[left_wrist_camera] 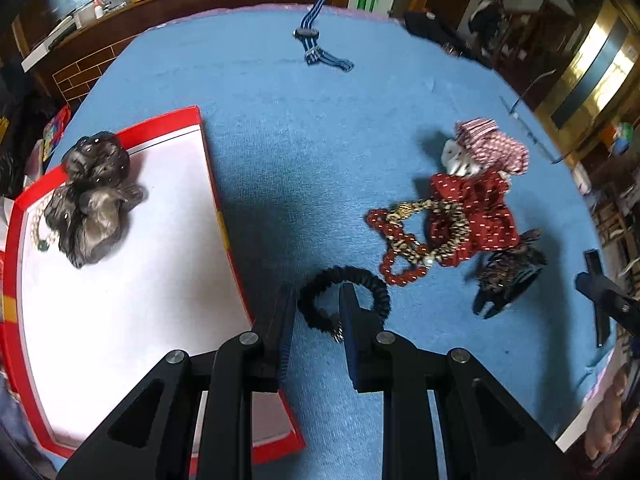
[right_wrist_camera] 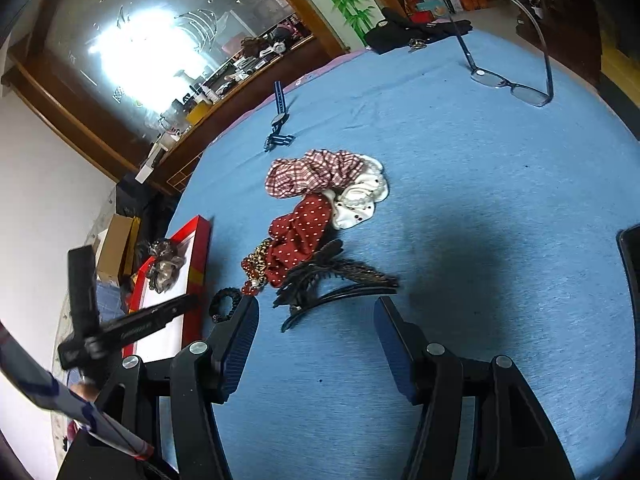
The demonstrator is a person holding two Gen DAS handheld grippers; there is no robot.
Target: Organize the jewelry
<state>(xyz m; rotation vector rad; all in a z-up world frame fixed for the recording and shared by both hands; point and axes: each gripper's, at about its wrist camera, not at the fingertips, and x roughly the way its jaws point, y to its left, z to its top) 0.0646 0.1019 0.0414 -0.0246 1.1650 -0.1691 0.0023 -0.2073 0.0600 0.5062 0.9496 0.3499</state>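
My left gripper (left_wrist_camera: 316, 300) is open, its fingers straddling the left arc of a black coiled bracelet (left_wrist_camera: 372, 284) that lies on the blue cloth. A red tray (left_wrist_camera: 160, 120) with a white floor sits to its left and holds a grey-brown scrunchie (left_wrist_camera: 90, 196) and a pearl necklace (left_wrist_camera: 38, 224). A red bead bracelet (left_wrist_camera: 390, 240), a leopard bracelet (left_wrist_camera: 448, 228), a red dotted scrunchie (left_wrist_camera: 480, 212), a checked scrunchie (left_wrist_camera: 492, 144) and a black hair claw (left_wrist_camera: 504, 280) lie to the right. My right gripper (right_wrist_camera: 316, 312) is open and empty, just short of the hair claw (right_wrist_camera: 336, 284).
A blue striped watch (left_wrist_camera: 316, 46) lies at the far side of the cloth. Glasses (right_wrist_camera: 508, 84) stand at the far right of the cloth. A dark bag (right_wrist_camera: 412, 28) lies at the far edge. Shelves and a cabinet stand beyond the table.
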